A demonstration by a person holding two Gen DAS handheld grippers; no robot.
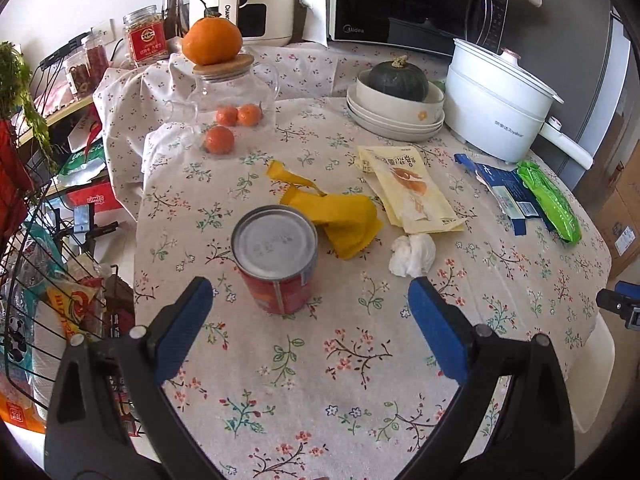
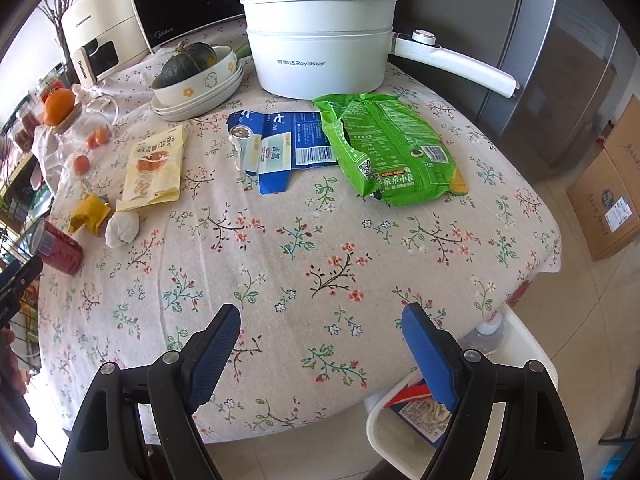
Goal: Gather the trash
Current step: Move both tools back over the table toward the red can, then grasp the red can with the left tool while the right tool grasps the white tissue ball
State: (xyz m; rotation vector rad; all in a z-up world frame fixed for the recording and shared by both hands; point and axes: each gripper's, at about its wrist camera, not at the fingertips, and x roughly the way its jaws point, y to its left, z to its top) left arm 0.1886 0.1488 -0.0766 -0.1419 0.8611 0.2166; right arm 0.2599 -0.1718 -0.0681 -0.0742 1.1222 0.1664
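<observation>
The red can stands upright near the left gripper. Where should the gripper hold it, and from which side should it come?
Grip the red can around the middle of its round wall, coming in from the near side along the table. It stands upright with a flat closed top, so the open left gripper can probably close on opposite sides. The yellow wrapper lies just behind it.

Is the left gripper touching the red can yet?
Apart. The left wrist view shows the left gripper open, with tablecloth visible between each blue pad and the red can.
</observation>
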